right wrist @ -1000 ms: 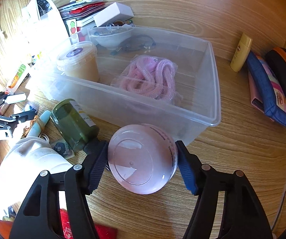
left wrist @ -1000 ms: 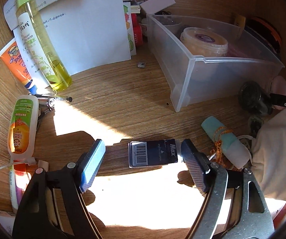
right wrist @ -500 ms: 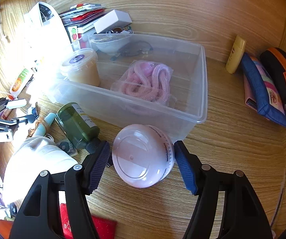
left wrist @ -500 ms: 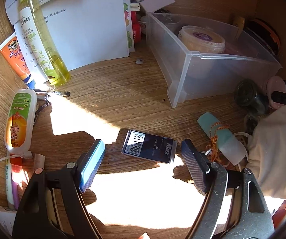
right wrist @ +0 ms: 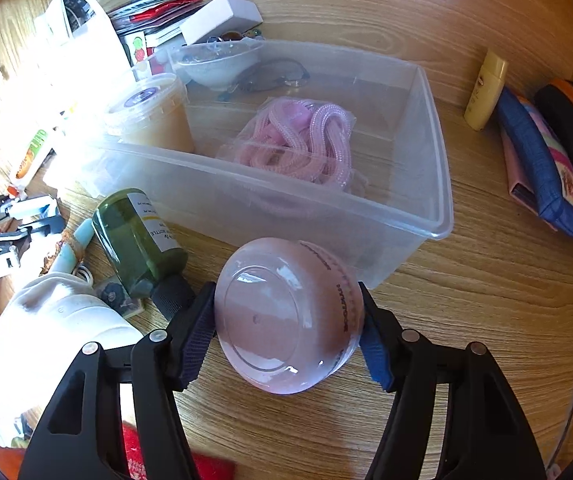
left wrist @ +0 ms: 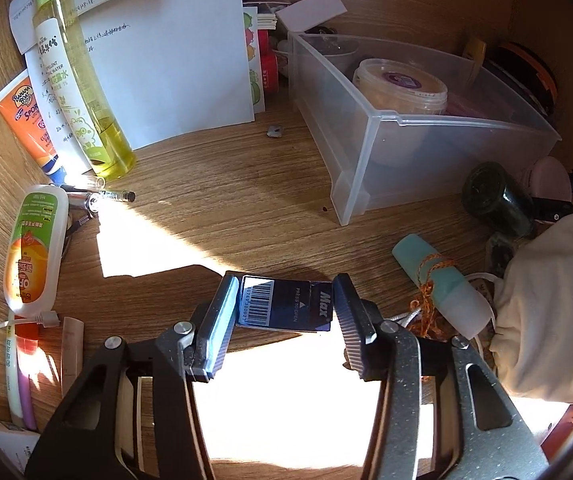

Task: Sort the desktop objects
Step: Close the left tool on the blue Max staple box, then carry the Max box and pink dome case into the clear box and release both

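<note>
Far left of the clear bin [left wrist: 370,148] lie a sunscreen tube [left wrist: 34,248], an orange tube [left wrist: 26,120] and a tall yellow bottle [left wrist: 82,92] resting on paper [left wrist: 182,64]. Nearer, left of the bin's front corner, the left gripper [left wrist: 284,306] is clenched on a dark Max box [left wrist: 286,304], both pads touching its ends, over the sunlit desk [left wrist: 222,200]. Inside the bin sit a tub [right wrist: 150,116] and a bag of pink cord [right wrist: 298,140]. Against its front wall lies a green bottle [right wrist: 138,240]. Right of that, just before the bin, the right gripper [right wrist: 286,328] grasps a pink jar [right wrist: 286,316], its base facing the camera. Right of the bin lie pouches [right wrist: 546,160]
</note>
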### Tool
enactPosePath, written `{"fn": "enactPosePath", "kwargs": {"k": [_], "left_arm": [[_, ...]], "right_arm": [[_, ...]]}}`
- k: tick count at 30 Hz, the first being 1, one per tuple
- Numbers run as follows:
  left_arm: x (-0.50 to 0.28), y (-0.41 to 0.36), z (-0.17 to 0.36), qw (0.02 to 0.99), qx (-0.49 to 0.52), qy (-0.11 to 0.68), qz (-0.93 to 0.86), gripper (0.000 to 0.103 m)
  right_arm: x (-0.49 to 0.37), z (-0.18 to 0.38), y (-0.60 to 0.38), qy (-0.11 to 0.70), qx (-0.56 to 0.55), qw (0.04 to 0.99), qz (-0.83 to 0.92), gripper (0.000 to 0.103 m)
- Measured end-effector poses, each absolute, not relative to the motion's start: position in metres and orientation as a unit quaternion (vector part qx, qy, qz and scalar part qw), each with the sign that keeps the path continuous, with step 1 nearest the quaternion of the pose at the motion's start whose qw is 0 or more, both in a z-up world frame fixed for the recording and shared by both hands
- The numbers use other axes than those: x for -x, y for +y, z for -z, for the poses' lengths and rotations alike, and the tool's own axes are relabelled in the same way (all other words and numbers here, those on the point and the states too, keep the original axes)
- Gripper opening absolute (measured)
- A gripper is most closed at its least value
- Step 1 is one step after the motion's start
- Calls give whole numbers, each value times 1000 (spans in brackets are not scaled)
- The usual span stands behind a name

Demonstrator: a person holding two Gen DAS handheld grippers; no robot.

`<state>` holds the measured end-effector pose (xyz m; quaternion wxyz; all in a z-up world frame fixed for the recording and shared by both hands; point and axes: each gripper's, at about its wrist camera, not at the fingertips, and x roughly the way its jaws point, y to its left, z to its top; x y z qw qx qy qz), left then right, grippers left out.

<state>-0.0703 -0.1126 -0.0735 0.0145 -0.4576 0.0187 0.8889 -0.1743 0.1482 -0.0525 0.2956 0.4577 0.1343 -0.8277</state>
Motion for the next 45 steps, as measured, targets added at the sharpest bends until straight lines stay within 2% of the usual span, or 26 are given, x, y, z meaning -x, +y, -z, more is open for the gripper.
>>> {"fn": "enactPosePath", "kwargs": {"k": [14,26,36,45], "left_arm": [[66,-107,28,7,409,0,-913,48],[90,-78,-13,47,371,-20,-927,48],[126,-48,-30,87,358,-29,-929,48],[157,-16,-20,123,382,-17,-916,48]], "right_arm": [[153,14,171,109,-411,295,856,61],[156,-25,181,90,-363,294,879,61],[184,-29,164,84,-360,298,880,61],[208,-19,146,102,-370,295,875,61]]}}
